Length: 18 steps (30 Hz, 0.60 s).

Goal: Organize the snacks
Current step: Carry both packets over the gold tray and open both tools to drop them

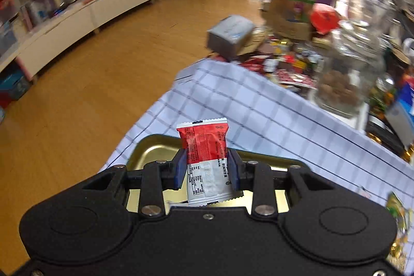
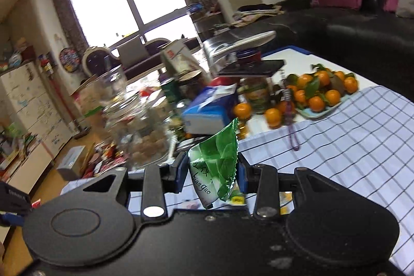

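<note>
Only the left wrist view shows the gold tray [image 1: 152, 149], under the left gripper [image 1: 207, 167] clamping a red-and-white snack packet [image 1: 207, 159]. Farther right, the right gripper [image 2: 212, 172] pinches a green packet [image 2: 217, 164] above the checked cloth [image 2: 349, 141].

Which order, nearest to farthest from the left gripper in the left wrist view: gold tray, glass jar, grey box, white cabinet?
1. Gold tray: directly under the left gripper, which is shut on a red and white snack packet.
2. Glass jar: ahead on the right, on the table.
3. Grey box: farther ahead, at the table's far end.
4. White cabinet: across the floor on the left.
</note>
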Tool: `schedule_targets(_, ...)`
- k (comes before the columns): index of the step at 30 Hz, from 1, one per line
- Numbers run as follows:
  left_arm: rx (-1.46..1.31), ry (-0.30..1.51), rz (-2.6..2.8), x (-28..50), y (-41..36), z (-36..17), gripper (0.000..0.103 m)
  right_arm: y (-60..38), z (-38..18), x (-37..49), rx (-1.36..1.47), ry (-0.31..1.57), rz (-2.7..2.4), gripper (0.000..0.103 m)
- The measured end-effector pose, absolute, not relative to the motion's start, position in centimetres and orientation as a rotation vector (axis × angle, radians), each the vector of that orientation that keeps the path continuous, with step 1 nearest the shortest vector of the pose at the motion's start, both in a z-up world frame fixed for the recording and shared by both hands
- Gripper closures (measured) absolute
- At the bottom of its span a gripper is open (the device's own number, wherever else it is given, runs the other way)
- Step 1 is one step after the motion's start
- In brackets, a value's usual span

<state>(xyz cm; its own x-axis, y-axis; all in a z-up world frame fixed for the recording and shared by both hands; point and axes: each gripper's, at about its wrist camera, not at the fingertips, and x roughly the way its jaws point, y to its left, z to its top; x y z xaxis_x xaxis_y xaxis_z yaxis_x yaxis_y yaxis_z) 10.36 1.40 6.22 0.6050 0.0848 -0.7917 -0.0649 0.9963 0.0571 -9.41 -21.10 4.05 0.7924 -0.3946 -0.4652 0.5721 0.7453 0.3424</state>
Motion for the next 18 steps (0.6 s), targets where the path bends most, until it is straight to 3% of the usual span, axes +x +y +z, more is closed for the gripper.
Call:
schedule_targets(8,-0.073,1.127,0.192,12.7,4.3,2.0,0.062,-15.0,3.9,-6.2,0.398,0.435,-0.379,0.063)
schedule_targets(18,0.048,1.026,0.153,12.0,2.9,2.8,0.062,-9.1,2.1,-3.6,0.32,0.528,-0.206,0.063)
